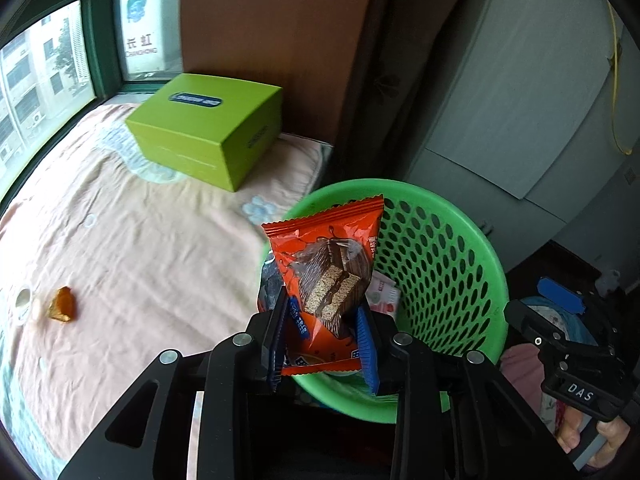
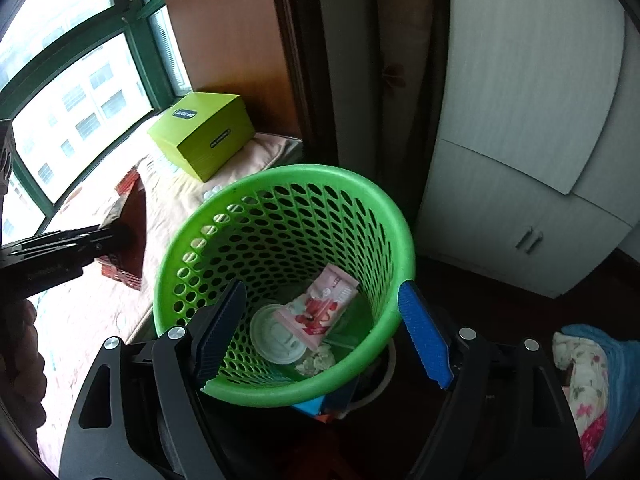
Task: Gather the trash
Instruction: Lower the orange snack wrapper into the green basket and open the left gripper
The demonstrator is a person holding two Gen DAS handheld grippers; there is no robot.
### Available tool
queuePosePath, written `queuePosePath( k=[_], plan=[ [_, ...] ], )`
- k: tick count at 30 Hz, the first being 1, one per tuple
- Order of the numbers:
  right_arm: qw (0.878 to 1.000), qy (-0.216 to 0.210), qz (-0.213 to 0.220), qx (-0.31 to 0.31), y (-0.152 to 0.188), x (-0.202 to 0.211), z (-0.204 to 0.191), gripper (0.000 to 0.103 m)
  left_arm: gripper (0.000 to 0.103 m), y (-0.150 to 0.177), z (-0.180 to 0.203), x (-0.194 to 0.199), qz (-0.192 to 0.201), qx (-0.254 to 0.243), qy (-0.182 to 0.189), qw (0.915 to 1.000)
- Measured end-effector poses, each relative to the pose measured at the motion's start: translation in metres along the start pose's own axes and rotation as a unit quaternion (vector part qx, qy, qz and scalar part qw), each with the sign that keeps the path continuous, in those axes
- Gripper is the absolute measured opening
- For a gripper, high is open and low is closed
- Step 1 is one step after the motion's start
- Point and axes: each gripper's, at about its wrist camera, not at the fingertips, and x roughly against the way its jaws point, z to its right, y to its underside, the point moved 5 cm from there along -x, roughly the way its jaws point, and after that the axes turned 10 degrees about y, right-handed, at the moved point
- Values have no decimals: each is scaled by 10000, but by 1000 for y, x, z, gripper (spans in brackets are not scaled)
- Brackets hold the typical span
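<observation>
We are holding an orange snack wrapper (image 1: 326, 268) clenched between the blue pads of the left hand-held gripper (image 1: 324, 344), and it is hanging at the near rim of the green perforated basket (image 1: 452, 248), only partly over the opening. In the right wrist view the wrapper (image 2: 128, 236) is sitting beside the basket's (image 2: 224, 224) outer wall, over the bed, so letting go here is risking a drop onto the pink bedspread (image 1: 140, 240) or a snag on the rim.

The right hand-held gripper (image 2: 324, 328) is standing released, holding nothing, with its jaws straddling the near rim: one pad inside the basket, the other outside it. Any sideways move is threatening to nudge or tip the light basket, spilling the pink packet (image 2: 324, 308) and white lid (image 2: 276, 338) already lying at the bottom.

We are also noting that the two tools are working close together, so a hurried swing is inviting a knock.

An orange peel scrap (image 1: 62, 305) is waiting on the bed, well apart from the basket, easy to overlook.
</observation>
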Motion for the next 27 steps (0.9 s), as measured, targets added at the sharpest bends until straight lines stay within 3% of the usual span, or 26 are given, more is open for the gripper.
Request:
queuePosePath(
  k=[7,9,11,19,27],
  plan=[
    [9999,39,-11,-92,1,-1,8,78,33,-4,18,-16,-54,-144,170,9997],
    [9999,52,-22,-114,2,-2,10,78,39,-6,22,-19,-51,-162,215,9996],
    [9999,64,-31,-133,3,-3,11,78,51,-7,25,-22,-62,-156,224,9996],
    [9999,16,-32,-114,3,-2,9,78,63,-5,23,-22,-47,-123,199,9997],
    [9999,-136,-14,78,3,-1,-10,80,76,0,-4,-6,60,127,-118,9998]
  ],
)
